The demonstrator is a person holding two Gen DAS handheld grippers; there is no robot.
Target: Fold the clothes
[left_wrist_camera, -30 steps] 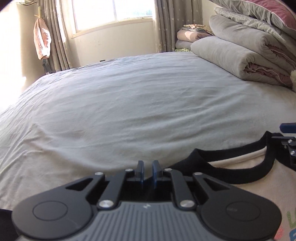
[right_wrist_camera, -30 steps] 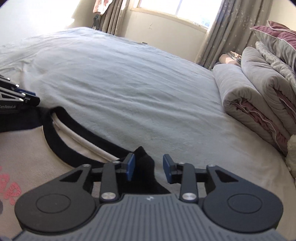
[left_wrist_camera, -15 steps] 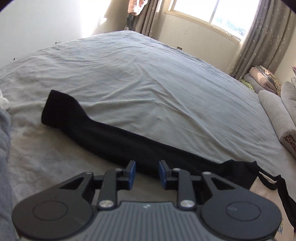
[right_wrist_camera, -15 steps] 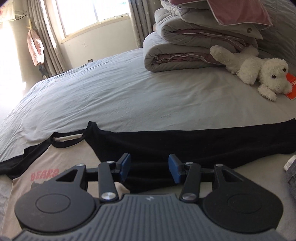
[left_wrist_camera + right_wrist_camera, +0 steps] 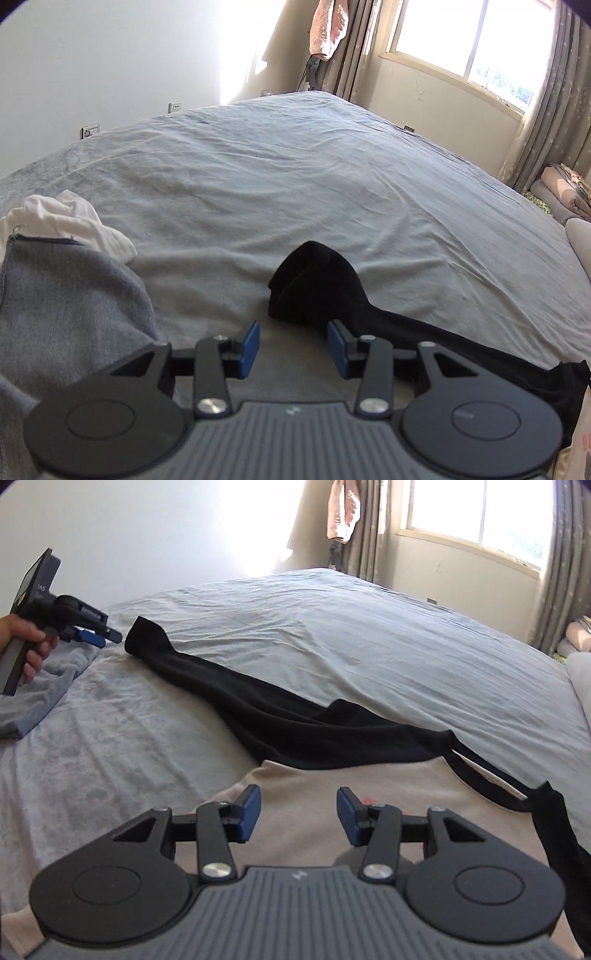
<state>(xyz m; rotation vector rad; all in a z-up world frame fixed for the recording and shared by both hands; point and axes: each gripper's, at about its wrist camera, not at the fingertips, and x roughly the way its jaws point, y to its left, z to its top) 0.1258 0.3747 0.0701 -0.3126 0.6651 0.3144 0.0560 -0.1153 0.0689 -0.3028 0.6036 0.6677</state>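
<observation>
On a wide bed (image 5: 369, 635) under a grey sheet, a shirt (image 5: 332, 779) with a beige body and black sleeves lies spread out face up. Its long black sleeve (image 5: 229, 694) runs away from the body toward the left, ending in a cuff (image 5: 314, 284) that rests slightly bunched on the sheet.

At the cuff, the left gripper (image 5: 291, 347) sits low over the bed with its blue-padded fingers (image 5: 248, 349) spread apart and nothing between them; the cuff lies just ahead of the tips, closer to the right-hand pad. In the right wrist view the same gripper (image 5: 101, 637) appears from the side, held by a hand (image 5: 31, 646), its tips just short of the cuff end; whether they touch the cloth cannot be told.

Over the beige chest, the right gripper (image 5: 298, 818) hovers with its fingers also wide apart and empty. Pink print on the shirt shows partly behind its right finger. The black collar (image 5: 491, 775) curves off to the right of it.

Beside the left gripper, a grey garment (image 5: 66, 302) is heaped close on its left, with a white cloth (image 5: 74, 225) behind that. Neither covers the sleeve.

Beyond the bed stand a sunlit window (image 5: 476, 44) with curtains (image 5: 546, 122), a pink item (image 5: 327, 29) hanging by the wall, and folded bedding (image 5: 565, 192) at the far right edge.
</observation>
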